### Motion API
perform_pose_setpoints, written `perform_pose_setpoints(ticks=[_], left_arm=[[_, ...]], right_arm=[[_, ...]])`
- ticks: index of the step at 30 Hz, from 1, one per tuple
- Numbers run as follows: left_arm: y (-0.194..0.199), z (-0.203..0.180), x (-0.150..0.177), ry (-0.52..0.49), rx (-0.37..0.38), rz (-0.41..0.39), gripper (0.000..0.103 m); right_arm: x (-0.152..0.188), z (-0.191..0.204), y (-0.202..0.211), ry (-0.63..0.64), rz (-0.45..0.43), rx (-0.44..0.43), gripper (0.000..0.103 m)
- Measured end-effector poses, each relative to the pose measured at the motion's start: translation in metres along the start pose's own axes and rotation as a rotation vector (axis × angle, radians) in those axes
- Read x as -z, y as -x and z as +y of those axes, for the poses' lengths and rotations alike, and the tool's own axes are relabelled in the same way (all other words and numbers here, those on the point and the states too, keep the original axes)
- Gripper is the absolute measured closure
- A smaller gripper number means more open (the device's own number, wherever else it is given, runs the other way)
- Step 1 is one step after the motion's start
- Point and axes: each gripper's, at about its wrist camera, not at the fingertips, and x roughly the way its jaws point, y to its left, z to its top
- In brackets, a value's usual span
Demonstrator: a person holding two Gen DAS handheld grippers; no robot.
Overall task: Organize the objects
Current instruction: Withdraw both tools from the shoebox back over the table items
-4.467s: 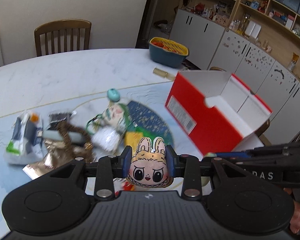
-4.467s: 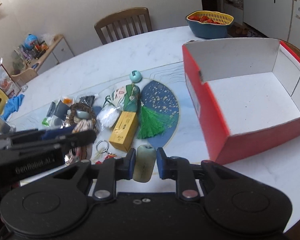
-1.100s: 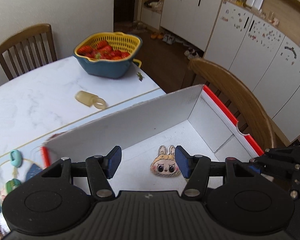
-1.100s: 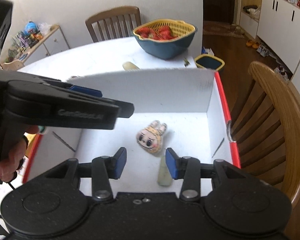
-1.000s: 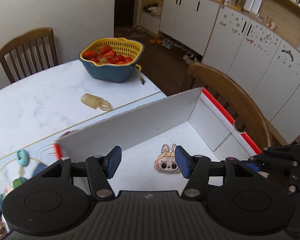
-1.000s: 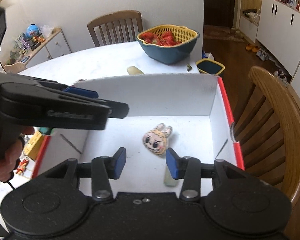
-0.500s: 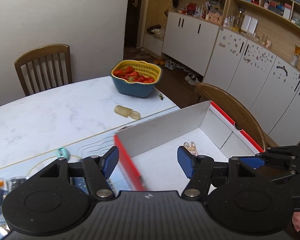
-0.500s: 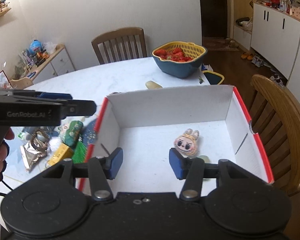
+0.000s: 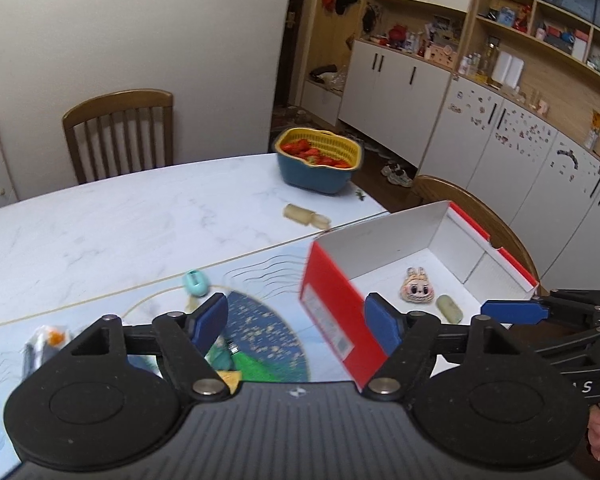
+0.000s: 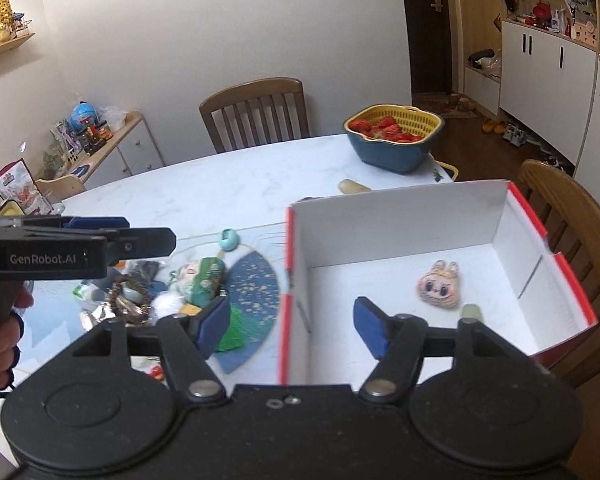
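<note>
My left gripper point(image 9: 296, 316): jaws opening, nothing between the blue pads; it hangs above the near red corner of the box.
My right gripper point(image 10: 290, 322): jaws also opening and bare, straddling the box's left wall from above.
Box point(image 10: 540, 226): red outside, white inside, open at the top, standing on the table point(image 9: 120, 216) by a wooden chair.
Bunny toy point(image 10: 438, 286): lies flat and face up on the box floor, toward the far right corner.
Pale green roll point(image 9: 449, 308): on the box floor just beside the bunny toy, apart from it; in the right view my own finger hides most of it.
Pile point(image 10: 180, 288): 1 loose heap of small things left of the box, on a blue mat with a round dark patch.
Teal charm point(image 10: 229, 239): at the far edge of that heap.
Strawberry basket point(image 9: 318, 160): yellow insert in a blue bowl, at the table's far end, well apart from the box.
</note>
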Motion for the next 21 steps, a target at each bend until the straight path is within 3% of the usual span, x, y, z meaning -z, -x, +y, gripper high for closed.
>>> perform_pose_setpoints(ticks=[9, 21], left_arm=[[0.025, 0.047, 0.017, 0.015, -0.047, -0.029, 0.021], [0.048, 0.096, 0.041, 0.033, -0.100, -0.054, 0.017]], right_arm=[[0.011, 0.046, -0.003, 0.004, -0.021, -0.003, 0.016], [0.021, 0.091, -0.017, 0.004, -0.010, -0.004, 0.012]])
